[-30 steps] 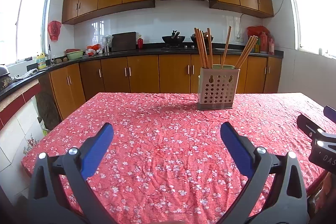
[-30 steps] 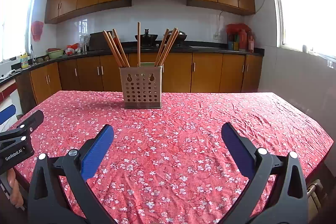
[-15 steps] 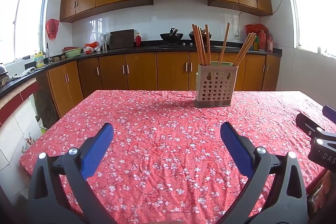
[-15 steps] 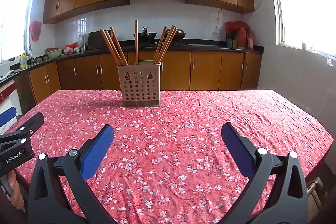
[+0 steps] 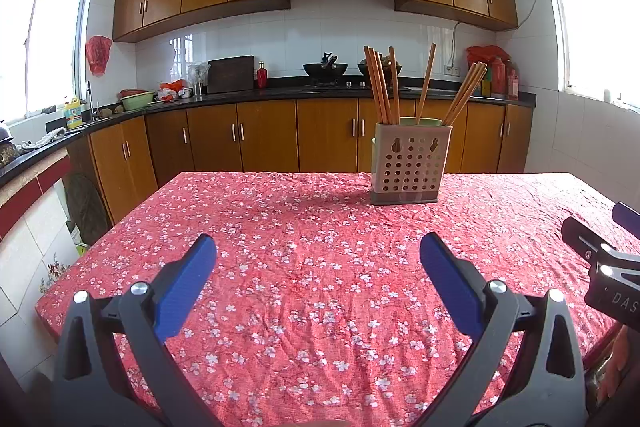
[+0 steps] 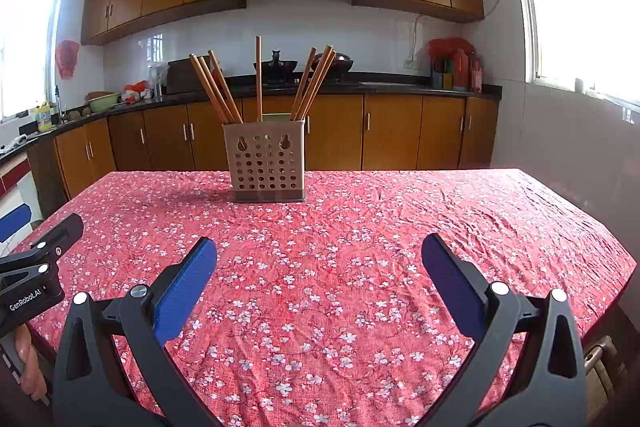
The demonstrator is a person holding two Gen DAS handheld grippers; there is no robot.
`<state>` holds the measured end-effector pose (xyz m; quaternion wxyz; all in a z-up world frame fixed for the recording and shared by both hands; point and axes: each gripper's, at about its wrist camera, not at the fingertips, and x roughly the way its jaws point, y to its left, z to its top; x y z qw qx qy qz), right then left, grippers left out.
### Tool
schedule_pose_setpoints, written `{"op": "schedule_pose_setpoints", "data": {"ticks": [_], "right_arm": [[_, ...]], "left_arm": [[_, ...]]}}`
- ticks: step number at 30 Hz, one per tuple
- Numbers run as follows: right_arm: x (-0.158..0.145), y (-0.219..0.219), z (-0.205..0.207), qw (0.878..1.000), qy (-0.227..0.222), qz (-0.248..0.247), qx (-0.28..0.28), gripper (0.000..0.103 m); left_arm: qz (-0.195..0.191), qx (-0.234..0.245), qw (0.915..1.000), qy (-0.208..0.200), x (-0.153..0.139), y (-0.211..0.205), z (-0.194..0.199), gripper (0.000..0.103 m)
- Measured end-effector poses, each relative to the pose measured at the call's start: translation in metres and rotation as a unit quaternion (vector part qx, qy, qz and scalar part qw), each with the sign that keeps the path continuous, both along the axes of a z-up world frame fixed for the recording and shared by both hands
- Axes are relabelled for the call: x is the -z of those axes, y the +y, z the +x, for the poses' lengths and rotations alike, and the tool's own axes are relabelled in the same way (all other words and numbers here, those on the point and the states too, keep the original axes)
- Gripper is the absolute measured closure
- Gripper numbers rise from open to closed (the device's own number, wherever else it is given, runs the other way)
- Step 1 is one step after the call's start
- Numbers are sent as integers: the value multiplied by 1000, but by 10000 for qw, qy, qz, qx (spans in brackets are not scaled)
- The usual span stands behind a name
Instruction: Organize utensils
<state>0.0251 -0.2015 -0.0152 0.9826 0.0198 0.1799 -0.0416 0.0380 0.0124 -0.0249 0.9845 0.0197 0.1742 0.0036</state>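
A beige perforated utensil holder [image 5: 409, 165] stands upright on the far part of the table and shows in the right wrist view too [image 6: 267, 163]. Several wooden chopsticks [image 5: 382, 87] [image 6: 218, 87] lean in it, fanned left and right. My left gripper [image 5: 318, 247] is open and empty, low over the near edge of the table, well short of the holder. My right gripper [image 6: 319, 247] is open and empty beside it, also at the near edge.
The table carries a red floral cloth [image 5: 320, 227] [image 6: 400, 211]. Kitchen counter and wooden cabinets [image 5: 260, 135] run behind it. The right gripper's body [image 5: 604, 267] shows at the left view's right edge; the left one [image 6: 36, 267] at the right view's left edge.
Both views have tilted up slightly: the holder sits a little higher in each frame. Both grippers stay open and empty.
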Motion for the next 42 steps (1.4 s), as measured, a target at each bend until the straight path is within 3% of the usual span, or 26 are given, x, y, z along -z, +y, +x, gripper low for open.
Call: {"op": "schedule_pose_setpoints", "data": {"ticks": [42], "right_arm": [[4,8,1,10000,47,53,58,2]], "left_arm": [[-14,65,10000,38,9,2,3,4]]}}
